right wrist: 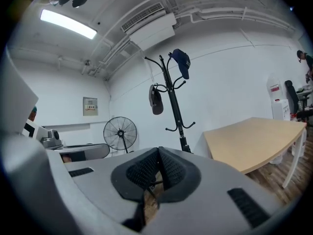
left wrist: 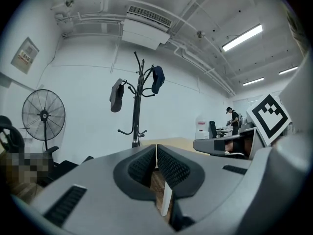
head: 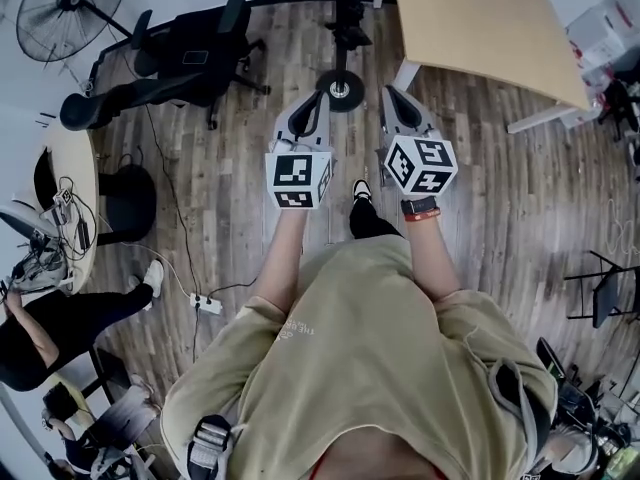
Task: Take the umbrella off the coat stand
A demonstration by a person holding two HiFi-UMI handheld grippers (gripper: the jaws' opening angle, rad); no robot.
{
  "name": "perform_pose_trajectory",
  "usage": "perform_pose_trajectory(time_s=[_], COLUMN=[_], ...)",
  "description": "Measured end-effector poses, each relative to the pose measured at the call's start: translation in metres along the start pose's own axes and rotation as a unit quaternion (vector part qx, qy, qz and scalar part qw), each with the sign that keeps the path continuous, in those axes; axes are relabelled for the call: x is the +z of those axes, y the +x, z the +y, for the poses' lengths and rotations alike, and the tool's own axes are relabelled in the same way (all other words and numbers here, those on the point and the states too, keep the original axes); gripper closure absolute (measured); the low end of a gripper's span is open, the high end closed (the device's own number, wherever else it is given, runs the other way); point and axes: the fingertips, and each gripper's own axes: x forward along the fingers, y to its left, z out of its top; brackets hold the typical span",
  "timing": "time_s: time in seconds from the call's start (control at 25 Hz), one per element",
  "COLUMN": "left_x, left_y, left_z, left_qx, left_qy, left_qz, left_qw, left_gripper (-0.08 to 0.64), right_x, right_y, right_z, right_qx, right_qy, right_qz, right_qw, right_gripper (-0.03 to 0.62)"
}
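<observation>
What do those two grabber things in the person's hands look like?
Both are grey shells, the left gripper and the right gripper, tapering to black ribbed fingers. Each carries a white cube with black square markers. The person wears a khaki short-sleeved shirt and a dark watch with a red strap.

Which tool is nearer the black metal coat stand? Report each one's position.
Left, narrowly. Left tool is just left of the black metal coat stand; right tool lies farther right.
</observation>
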Motion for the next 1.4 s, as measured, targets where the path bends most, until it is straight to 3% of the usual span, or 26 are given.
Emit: perform_pose_trajectory(time_s=[0.52, 0.92, 1.4], left_x=[0.006, 0.019, -0.011], left_y=[0.104, 0.195, 0.246], left_z=[0.026, 0.014, 0.015], left_qx=[0.005, 0.007, 0.019], left_qy=[-0.010, 0.005, 0.003], left_qz=[0.005, 0.000, 0.009], left_qw=[0.9999, 1.0000, 0.9998], left_gripper=[0.534, 0.534, 0.534], right_x=[0.029, 0.061, 0.038], right_y=[0.090, 0.146, 0.185], right_z=[-0.049, -0.118, -0.164], right_qx=[0.021, 0.043, 0.058], right_qy=[-0.003, -0.010, -0.030], right_qz=[0.002, -0.006, 0.008], right_qw=[1.000, 0.999, 0.998], right_gripper=[0.577, 0.577, 0.577])
